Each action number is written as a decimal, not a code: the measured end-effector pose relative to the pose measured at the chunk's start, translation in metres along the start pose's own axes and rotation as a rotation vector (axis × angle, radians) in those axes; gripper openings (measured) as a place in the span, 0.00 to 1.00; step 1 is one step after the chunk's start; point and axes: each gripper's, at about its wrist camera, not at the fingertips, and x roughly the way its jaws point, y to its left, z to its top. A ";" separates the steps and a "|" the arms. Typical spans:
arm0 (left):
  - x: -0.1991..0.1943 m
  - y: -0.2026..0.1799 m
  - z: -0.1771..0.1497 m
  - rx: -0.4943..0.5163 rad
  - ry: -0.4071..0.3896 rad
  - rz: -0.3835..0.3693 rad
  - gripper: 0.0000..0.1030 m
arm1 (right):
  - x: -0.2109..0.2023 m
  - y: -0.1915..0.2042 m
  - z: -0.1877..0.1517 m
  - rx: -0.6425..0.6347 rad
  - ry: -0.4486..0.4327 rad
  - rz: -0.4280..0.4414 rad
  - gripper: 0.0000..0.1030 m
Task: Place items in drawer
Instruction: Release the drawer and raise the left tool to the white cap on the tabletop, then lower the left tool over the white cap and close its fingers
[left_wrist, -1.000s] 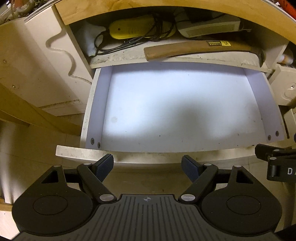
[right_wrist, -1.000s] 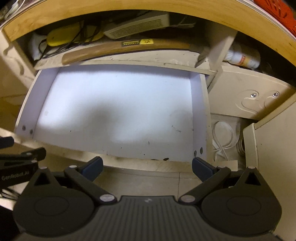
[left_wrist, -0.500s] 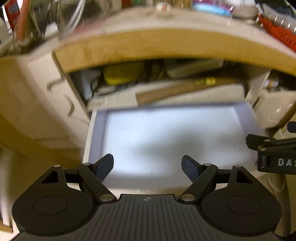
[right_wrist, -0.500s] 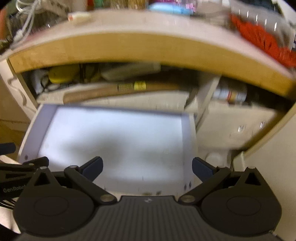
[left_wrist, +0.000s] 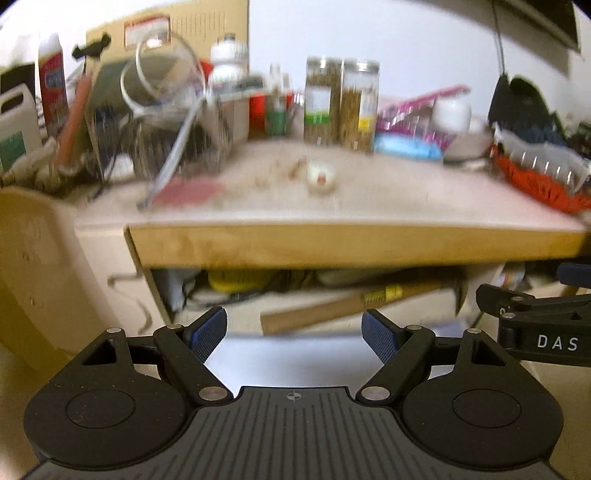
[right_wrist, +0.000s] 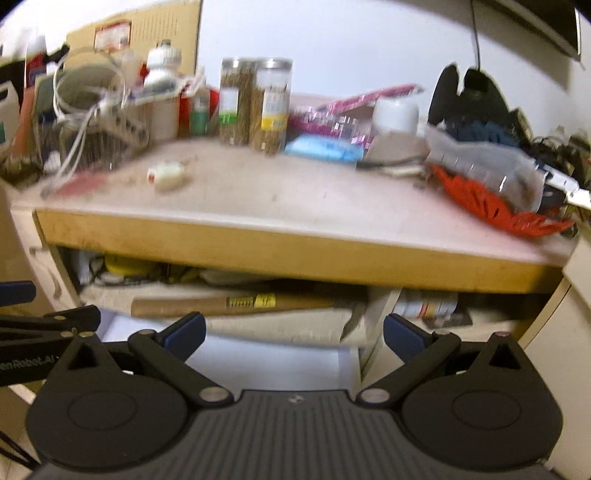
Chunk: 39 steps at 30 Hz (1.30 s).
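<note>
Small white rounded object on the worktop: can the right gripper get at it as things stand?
Probably yes. The small white rounded object lies alone on bare pinkish worktop, clutter behind it, and the right gripper is empty, jaws wide open.

Home workshop or utility corner: cluttered worktop (right_wrist: 295, 206), hammer (right_wrist: 236, 302) on shelf beneath, jars (right_wrist: 255, 107), coiled cable (left_wrist: 162, 81)

Both views: heavy motion blur across the cluttered tabletop (left_wrist: 369, 192) ahead; jars (right_wrist: 255, 103) and labels smeared, unreadable. Left gripper (left_wrist: 294, 334) and right gripper (right_wrist: 294, 334) sharp in the foreground. Lighting warm, even, indoor; wall above bright. Shelf (right_wrist: 258, 317) under the tabletop in shadow. Drawer (left_wrist: 295, 358) floor glares pale. Fisheye bends edges; corners vignetted black.
</note>
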 end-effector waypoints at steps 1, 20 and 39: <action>-0.002 0.000 0.003 -0.002 -0.024 -0.003 0.78 | -0.002 -0.001 0.002 0.002 -0.016 -0.001 1.00; -0.011 0.003 0.025 0.039 -0.220 -0.035 0.79 | -0.027 -0.007 0.019 -0.003 -0.174 0.038 1.00; 0.060 -0.001 0.049 0.111 -0.275 -0.056 0.79 | -0.016 -0.006 0.016 0.021 -0.109 0.067 1.00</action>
